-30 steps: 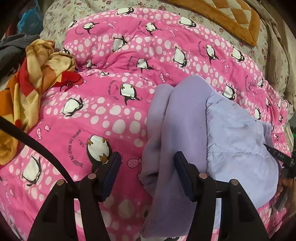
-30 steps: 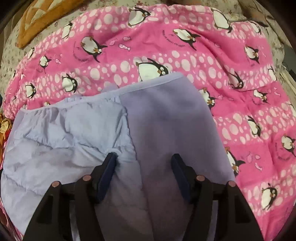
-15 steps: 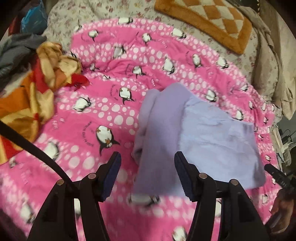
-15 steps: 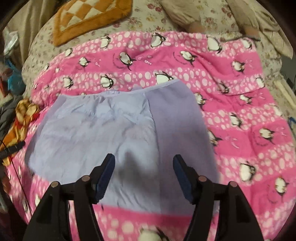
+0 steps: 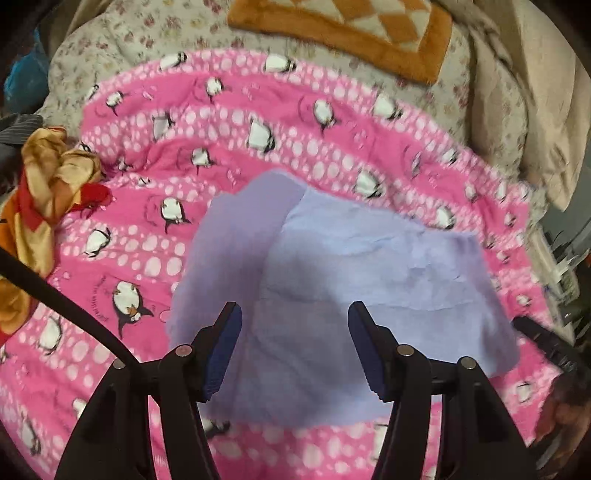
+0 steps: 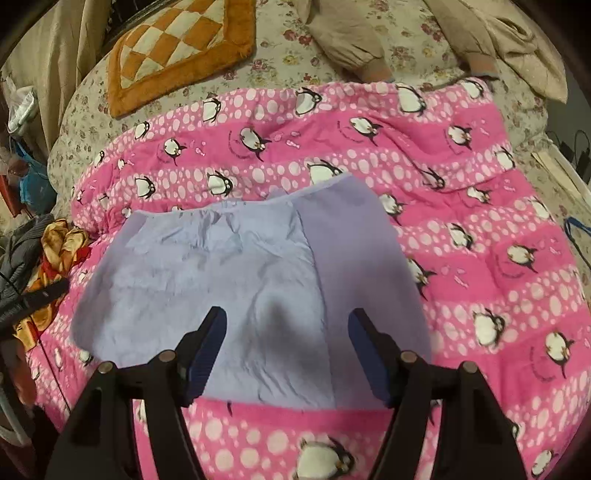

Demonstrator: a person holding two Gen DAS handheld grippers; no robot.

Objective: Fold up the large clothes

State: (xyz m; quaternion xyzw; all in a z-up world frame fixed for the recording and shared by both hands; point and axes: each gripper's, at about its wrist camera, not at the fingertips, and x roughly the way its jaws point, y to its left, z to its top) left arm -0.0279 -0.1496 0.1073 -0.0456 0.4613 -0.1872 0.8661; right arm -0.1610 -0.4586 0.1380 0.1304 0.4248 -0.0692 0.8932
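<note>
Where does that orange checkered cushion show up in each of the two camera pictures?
Left wrist view: the orange checkered cushion lies at the top, right of centre, cut by the edge.
Right wrist view: it sits at the upper left.
Shared landmark: the lilac folded garment on the pink penguin quilt.

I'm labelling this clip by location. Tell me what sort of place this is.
Most likely a bedroom at home: the lilac garment lies on a pink penguin quilt spread over a floral-sheeted bed, with an orange checked cushion and piled clothes beside it.

Lilac garment (image 6: 229,280) flat on penguin quilt (image 6: 480,229)
</note>
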